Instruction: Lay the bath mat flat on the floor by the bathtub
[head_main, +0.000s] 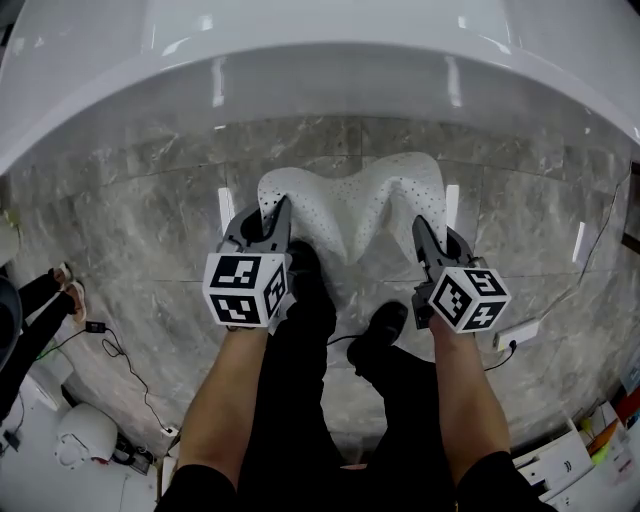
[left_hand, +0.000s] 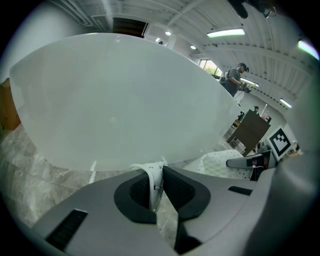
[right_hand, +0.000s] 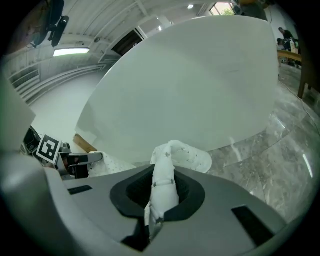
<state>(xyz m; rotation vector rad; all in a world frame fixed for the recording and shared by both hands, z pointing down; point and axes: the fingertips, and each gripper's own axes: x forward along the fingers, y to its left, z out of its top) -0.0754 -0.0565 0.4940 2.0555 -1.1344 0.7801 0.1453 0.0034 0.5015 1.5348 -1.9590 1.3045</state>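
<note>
A white, dotted bath mat (head_main: 350, 205) hangs between my two grippers above the grey marble floor, sagging in a fold in its middle. My left gripper (head_main: 283, 205) is shut on the mat's near left corner, and that pinched edge (left_hand: 154, 182) shows between its black pads. My right gripper (head_main: 418, 224) is shut on the near right corner, whose bunched mat edge (right_hand: 164, 192) stands up between the jaws. The white bathtub (head_main: 300, 50) curves across the top of the head view, just beyond the mat.
My legs and black shoes (head_main: 378, 335) stand on the marble floor (head_main: 140, 210) just behind the mat. A cable and small charger (head_main: 97, 327) lie at the left, a white power strip (head_main: 515, 335) at the right. Boxes (head_main: 565, 460) clutter the lower right corner. A person (left_hand: 232, 80) stands far off.
</note>
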